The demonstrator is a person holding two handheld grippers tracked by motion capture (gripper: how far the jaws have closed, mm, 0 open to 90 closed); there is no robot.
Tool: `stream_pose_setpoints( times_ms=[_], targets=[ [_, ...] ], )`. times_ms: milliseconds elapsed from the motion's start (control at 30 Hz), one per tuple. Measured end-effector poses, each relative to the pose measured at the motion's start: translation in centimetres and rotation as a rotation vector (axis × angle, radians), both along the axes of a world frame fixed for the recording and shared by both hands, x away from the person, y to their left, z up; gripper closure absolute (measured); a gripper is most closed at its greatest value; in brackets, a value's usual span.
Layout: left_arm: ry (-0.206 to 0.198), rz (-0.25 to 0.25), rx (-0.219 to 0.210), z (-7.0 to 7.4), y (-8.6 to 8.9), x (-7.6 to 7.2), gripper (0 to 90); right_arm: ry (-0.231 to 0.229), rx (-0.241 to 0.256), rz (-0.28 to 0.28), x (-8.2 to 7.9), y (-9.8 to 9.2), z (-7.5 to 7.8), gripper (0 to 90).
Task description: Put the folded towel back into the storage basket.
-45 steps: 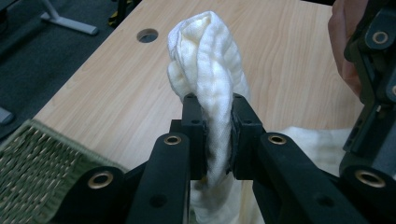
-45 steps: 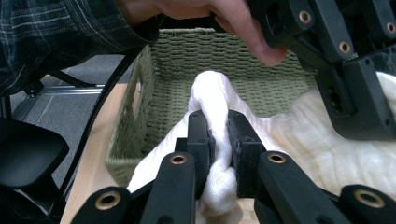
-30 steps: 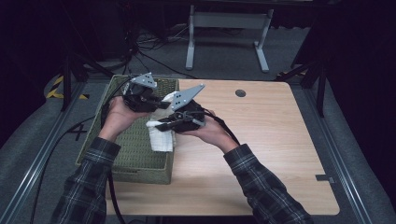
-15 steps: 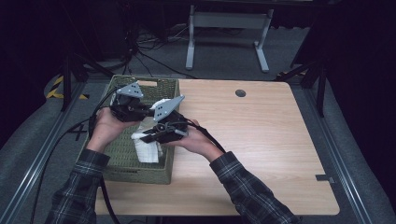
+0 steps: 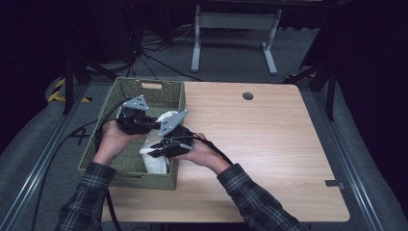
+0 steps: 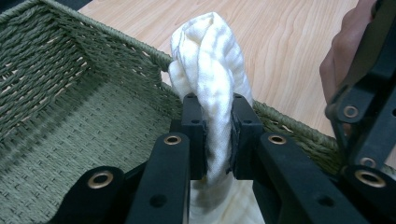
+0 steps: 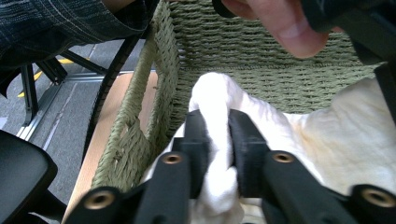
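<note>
Crowding both tools (image 5: 153,132) and white cloth (image 5: 161,120): green woven basket (image 5: 149,86) walls

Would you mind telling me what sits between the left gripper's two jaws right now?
A bunched fold of the white cloth is pinched between them, above the green basket, as the left gripper view shows.
</note>
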State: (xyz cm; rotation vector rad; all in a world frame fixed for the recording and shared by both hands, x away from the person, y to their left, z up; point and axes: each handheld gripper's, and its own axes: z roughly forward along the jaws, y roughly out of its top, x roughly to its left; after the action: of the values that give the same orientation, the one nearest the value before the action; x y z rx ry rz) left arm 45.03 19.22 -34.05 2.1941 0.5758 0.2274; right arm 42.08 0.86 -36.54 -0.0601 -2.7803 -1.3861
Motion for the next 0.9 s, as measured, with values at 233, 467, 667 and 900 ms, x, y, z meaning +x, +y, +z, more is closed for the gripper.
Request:
stream_pose_setpoints(
  times_ms=[233, 467, 667, 900],
  targets=[
    [0.008, 0.006, 0.009, -0.3, -0.2, 0.5, 79.8, 0.000, 0.008, -0.022, 0.3, -0.6, 0.5, 62.2],
    [0.012, 0.039, 0.008, -0.1, -0.4, 1.1, 79.7, -0.010, 0.030, -0.052, 0.9, -2.4, 1.5, 57.5],
    [0.014, 0.089, 0.044, 0.7, -0.8, 2.3, 79.6, -0.018, 0.032, -0.066, 1.0, -4.2, 2.4, 54.5],
    [0.015, 0.137, 0.068, 0.7, -1.4, 4.0, 79.3, -0.025, 0.024, -0.104, 1.4, -7.3, 2.6, 50.8]
  ],
)
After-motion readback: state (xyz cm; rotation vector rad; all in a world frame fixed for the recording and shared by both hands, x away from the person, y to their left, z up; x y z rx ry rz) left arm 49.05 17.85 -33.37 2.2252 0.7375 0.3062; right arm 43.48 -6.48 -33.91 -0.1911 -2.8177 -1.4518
